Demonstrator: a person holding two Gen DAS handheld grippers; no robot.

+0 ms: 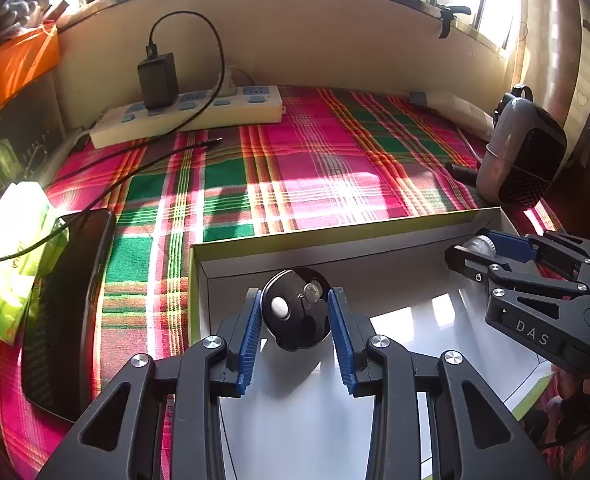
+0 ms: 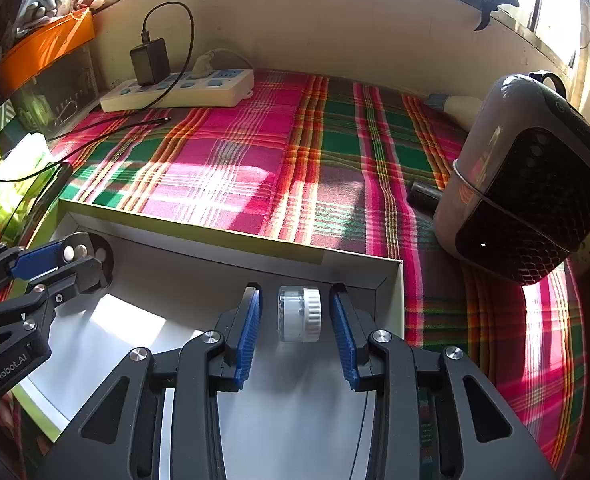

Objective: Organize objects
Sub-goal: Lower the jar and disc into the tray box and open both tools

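Both grippers are over the white box (image 1: pixel 335 248), which sits on the plaid cloth (image 1: pixel 295 160) w/ its far wall facing the power strip (image 1: pixel 199 114). Left gripper (image 1: pixel 295 316) has jaws part-open around a black disc (image 1: pixel 291 312) at the far-left corner; pads look just beside it, not squeezing. Right gripper (image 2: pixel 297 316) is the same story: jaws apart, a clear-and-white capped jar (image 2: pixel 299 314) between them at the far-right corner, gaps both sides. Looks like items get parked along the back wall to keep the box tidy. Speaker (image 2: pixel 527 176) stays outside.
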